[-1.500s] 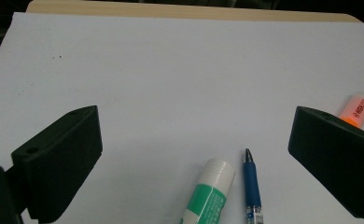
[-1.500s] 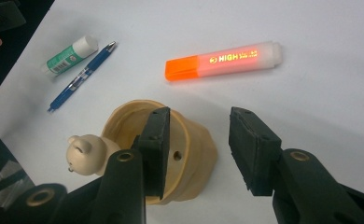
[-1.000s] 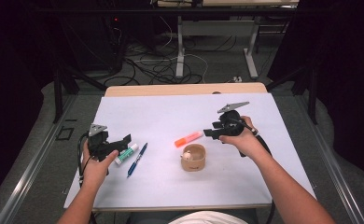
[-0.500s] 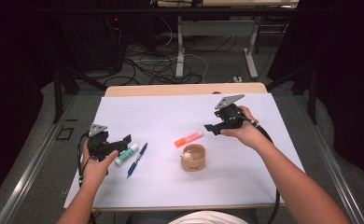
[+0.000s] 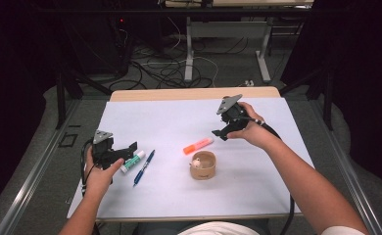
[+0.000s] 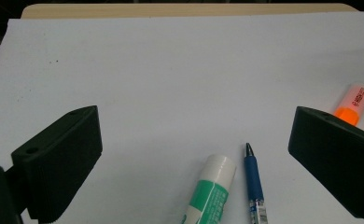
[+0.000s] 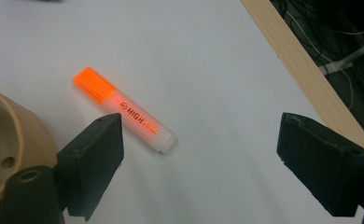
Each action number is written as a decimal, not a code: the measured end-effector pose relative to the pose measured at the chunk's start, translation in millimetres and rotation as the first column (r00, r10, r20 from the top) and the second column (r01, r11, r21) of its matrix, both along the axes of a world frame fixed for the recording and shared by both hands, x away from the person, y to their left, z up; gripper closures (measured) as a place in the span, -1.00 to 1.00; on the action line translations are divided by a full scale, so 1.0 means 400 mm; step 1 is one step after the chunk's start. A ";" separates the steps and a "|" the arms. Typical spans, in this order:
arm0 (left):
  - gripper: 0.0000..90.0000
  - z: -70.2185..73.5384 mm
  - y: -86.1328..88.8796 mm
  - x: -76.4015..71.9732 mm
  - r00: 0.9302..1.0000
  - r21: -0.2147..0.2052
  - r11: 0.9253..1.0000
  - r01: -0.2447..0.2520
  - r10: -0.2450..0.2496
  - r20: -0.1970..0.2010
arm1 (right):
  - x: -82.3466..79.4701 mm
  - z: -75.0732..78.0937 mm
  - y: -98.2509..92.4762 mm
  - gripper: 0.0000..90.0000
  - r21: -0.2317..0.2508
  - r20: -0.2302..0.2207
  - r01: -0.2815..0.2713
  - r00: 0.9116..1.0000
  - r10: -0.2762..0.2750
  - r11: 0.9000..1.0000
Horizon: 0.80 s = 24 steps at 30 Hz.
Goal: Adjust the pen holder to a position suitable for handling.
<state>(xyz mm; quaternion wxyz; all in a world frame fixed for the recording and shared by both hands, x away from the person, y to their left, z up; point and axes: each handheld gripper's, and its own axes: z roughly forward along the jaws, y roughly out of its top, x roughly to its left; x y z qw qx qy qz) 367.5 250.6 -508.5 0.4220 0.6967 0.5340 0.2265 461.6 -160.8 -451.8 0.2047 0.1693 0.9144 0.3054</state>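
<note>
A person sits at a desk (image 5: 179, 196) covered by a white sheet, with a wooden strip showing along its far edge. The left tongs (image 5: 130, 148) are held low over the near left part of the desk, jaws spread wide and holding nothing. In the left gripper view, a glue stick (image 6: 210, 191) with a green label and white cap lies between those jaws on the sheet, with a blue pen (image 6: 254, 184) just beside it, both apart from the jaws.

The right tongs (image 5: 219, 133) are raised above the far right part of the desk, also gaping wide and empty. In the right gripper view, an orange highlighter (image 7: 124, 111) lies flat on the sheet ahead of the jaws, closer to the one beside the tan round holder (image 7: 5, 144). From above, the highlighter lies just beyond the holder near the desk's middle, and the glue stick and pen lie well to their left.
</note>
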 end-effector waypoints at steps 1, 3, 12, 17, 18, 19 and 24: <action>-0.94 0.000 0.000 0.000 1.000 0.001 1.000 0.001 -0.001 0.000 | 0.002 -0.001 0.008 -0.68 -0.018 0.013 -0.012 1.000 0.013 1.000; -0.94 0.000 -0.001 0.001 1.000 0.003 1.000 0.004 -0.004 0.002 | 0.006 -0.001 0.022 -0.68 -0.065 0.048 -0.047 0.998 0.051 0.997; -0.94 0.001 -0.006 -0.001 1.000 0.012 1.000 0.016 -0.016 0.001 | 0.021 -0.012 0.063 -0.57 -0.226 0.110 -0.182 0.971 0.211 0.957; -0.94 0.000 -0.008 -0.001 1.000 0.011 1.000 0.016 -0.016 0.000 | 0.030 -0.022 0.071 -0.42 -0.271 0.088 -0.257 0.953 0.290 0.928; -0.94 0.000 -0.008 -0.001 1.000 0.011 1.000 0.016 -0.016 0.000 | 0.030 -0.025 0.072 -0.40 -0.268 0.083 -0.274 0.948 0.306 0.923; -0.94 0.000 -0.008 -0.001 1.000 0.011 1.000 0.017 -0.017 0.001 | 0.032 -0.026 0.072 -0.38 -0.267 0.081 -0.293 0.942 0.325 0.918; -0.94 -0.001 -0.008 -0.001 1.000 0.011 1.000 0.016 -0.016 0.001 | 0.036 -0.037 0.074 -0.24 -0.287 0.037 -0.356 0.924 0.381 0.890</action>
